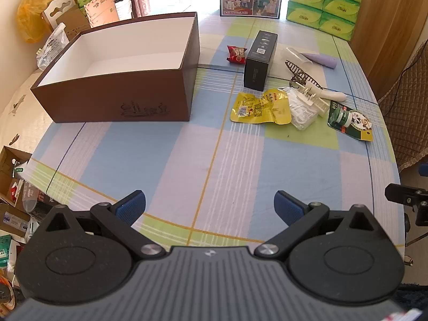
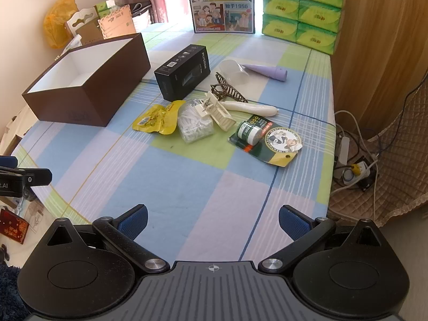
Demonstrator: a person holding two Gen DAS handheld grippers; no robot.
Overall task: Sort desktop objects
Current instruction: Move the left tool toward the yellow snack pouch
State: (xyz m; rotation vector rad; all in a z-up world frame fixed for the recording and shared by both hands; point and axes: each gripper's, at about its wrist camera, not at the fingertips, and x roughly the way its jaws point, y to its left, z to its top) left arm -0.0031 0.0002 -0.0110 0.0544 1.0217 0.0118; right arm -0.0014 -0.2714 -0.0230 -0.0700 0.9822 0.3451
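While claws (image 1: pixel 210 207) gape: empty box (image 1: pixel 120 101).

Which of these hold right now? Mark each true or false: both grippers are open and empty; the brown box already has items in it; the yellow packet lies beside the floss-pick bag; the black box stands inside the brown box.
1. Left gripper and right gripper are open and empty. True.
2. The brown box has items in it. False: only its bare white inside shows.
3. The yellow packet lies beside the floss-pick bag. True.
4. The black box stands inside the brown box. False: it lies on the tablecloth beside it.
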